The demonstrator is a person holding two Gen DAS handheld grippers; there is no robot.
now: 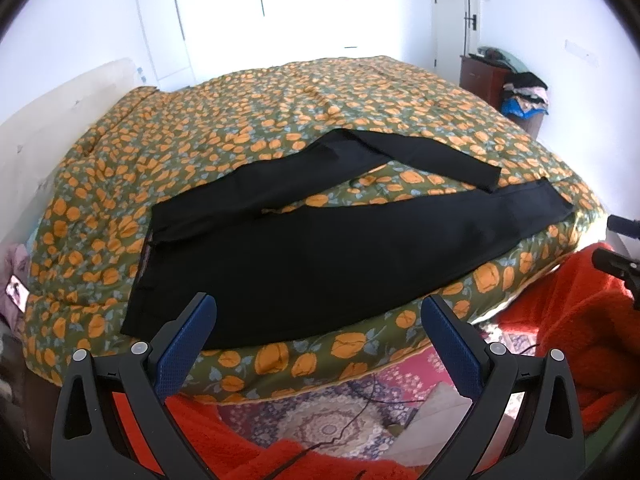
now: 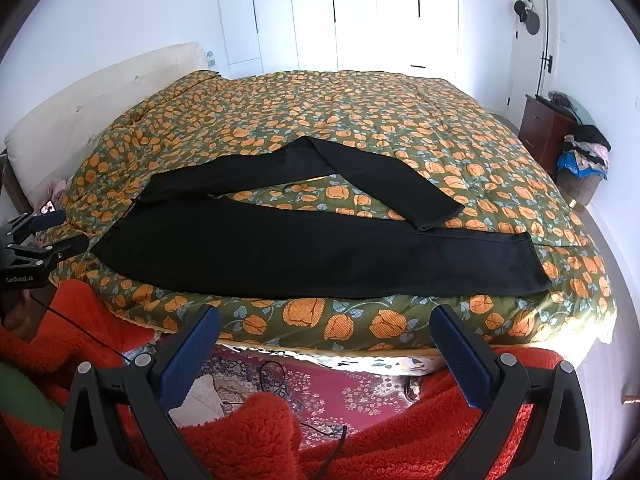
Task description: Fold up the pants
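Black fabric pants (image 1: 320,248) are lying mid-frame on the green, orange-flowered quilted bed (image 1: 280,112); left tongs (image 1: 318,312) and right tongs (image 2: 326,324) are gaping released, lower frame.

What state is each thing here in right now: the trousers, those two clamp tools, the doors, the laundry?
Black pants: unfolded, flat on the bed; near leg straight, far leg bent back on itself.
Left hand-held gripper: open, empty, above the bed's near edge.
Right hand-held gripper: open, empty, short of the pants.
Floral quilt: spread over the bed.
Wardrobe doors: shut.
Clothes pile: heaped, unfolded.
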